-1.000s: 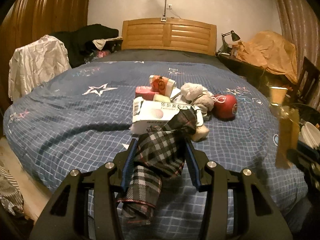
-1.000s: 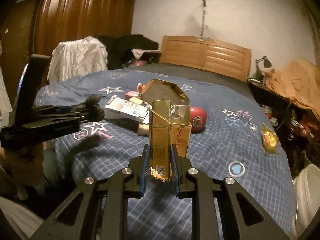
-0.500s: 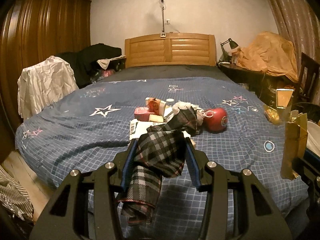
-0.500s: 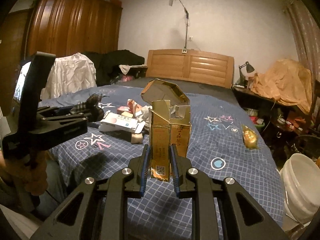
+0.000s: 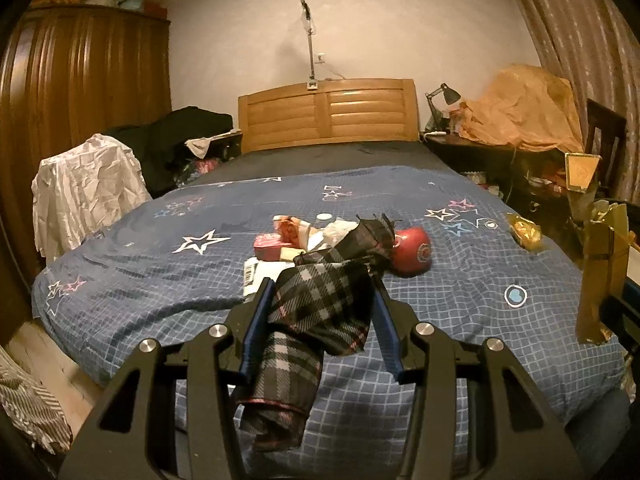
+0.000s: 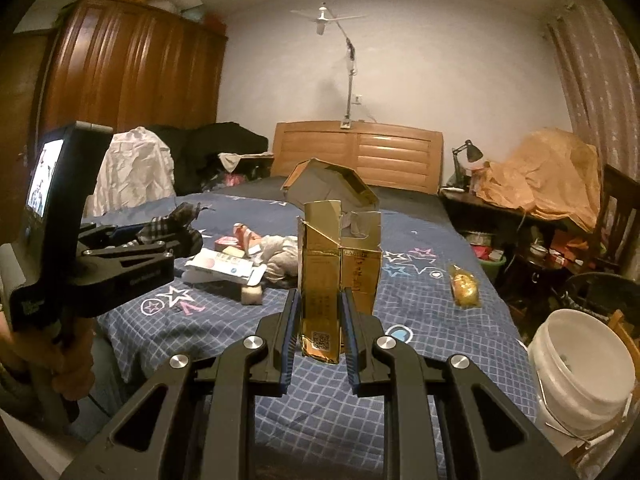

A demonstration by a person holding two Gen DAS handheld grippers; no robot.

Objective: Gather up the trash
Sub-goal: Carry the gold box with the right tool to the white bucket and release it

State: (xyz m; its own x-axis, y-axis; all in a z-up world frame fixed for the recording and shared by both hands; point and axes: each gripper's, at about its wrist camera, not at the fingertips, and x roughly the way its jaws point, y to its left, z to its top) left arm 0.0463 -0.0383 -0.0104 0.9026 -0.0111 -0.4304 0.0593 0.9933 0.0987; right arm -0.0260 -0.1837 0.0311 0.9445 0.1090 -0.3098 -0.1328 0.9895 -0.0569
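My left gripper (image 5: pixel 322 284) is shut on a plaid, folded-umbrella-like bundle (image 5: pixel 292 364) that hangs down between its blue pads, above the near part of the bed. From the right wrist the same gripper (image 6: pixel 132 240) and its plaid bundle (image 6: pixel 180 220) show at the left, held by a hand. My right gripper (image 6: pixel 320 296) is shut on an upright gold carton (image 6: pixel 320 248) with its top flaps torn open; the carton (image 5: pixel 600 272) also shows at the left view's right edge. A trash pile lies mid-bed: a white box (image 6: pixel 224 268), a pink box (image 5: pixel 270 244), a red ball (image 5: pixel 412 252).
A gold wrapper (image 6: pixel 464 290) lies alone on the right of the blue star-print bed (image 5: pixel 160 272). A white bucket (image 6: pixel 580 368) stands on the floor beside the bed's right corner. A cluttered desk and chair are at the right, a wardrobe and draped clothes at the left.
Both grippers have pulled back from the pile and risen a little, still holding the plaid bundle and the gold carton. The white bucket has come into the right wrist view.
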